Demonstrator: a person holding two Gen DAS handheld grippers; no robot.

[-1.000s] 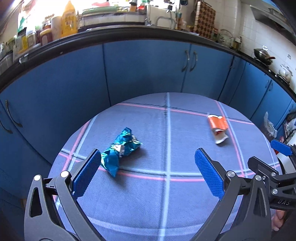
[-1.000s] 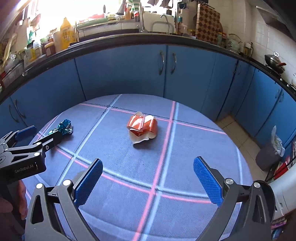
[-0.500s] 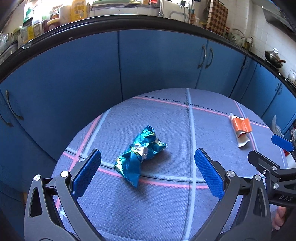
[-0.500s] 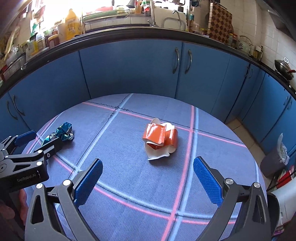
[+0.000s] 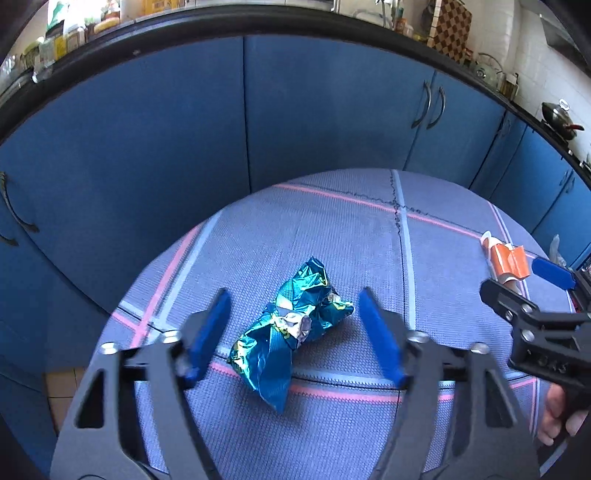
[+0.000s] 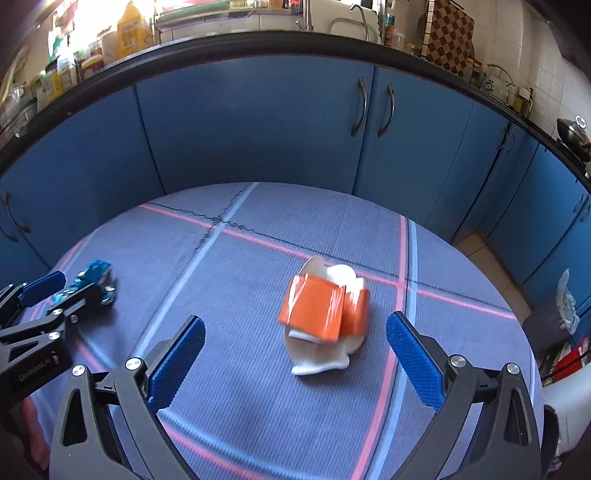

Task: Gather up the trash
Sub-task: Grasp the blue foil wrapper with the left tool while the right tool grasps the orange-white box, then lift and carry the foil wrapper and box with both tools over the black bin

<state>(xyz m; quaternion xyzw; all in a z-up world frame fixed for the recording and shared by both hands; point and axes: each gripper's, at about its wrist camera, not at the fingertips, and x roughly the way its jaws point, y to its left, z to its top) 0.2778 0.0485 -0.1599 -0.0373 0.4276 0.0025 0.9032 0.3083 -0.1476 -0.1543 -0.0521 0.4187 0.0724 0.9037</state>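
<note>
A crumpled teal foil wrapper (image 5: 291, 332) lies on the blue striped mat (image 5: 332, 229). My left gripper (image 5: 293, 314) straddles it. Its jaws are closing, with the wrapper between the blue pads (image 5: 207, 332) and a gap still showing on both sides. A crushed orange and white carton (image 6: 325, 314) lies further right on the mat. My right gripper (image 6: 295, 332) stands wide open just short of it, and the carton's near part lies between the fingertips without touching them. The right wrist view shows the left gripper (image 6: 48, 314) at the wrapper (image 6: 94, 273), far left.
Blue cabinet doors (image 5: 314, 122) curve around the mat's far side under a dark countertop crowded with bottles (image 6: 129, 26). A small bin with a plastic bag (image 6: 554, 317) stands off the mat to the right. Tiled floor (image 6: 476, 247) shows beside it.
Both grippers have come forward and down toward their pieces of trash. The left jaws have narrowed around the teal wrapper. The right jaws stay wide.
</note>
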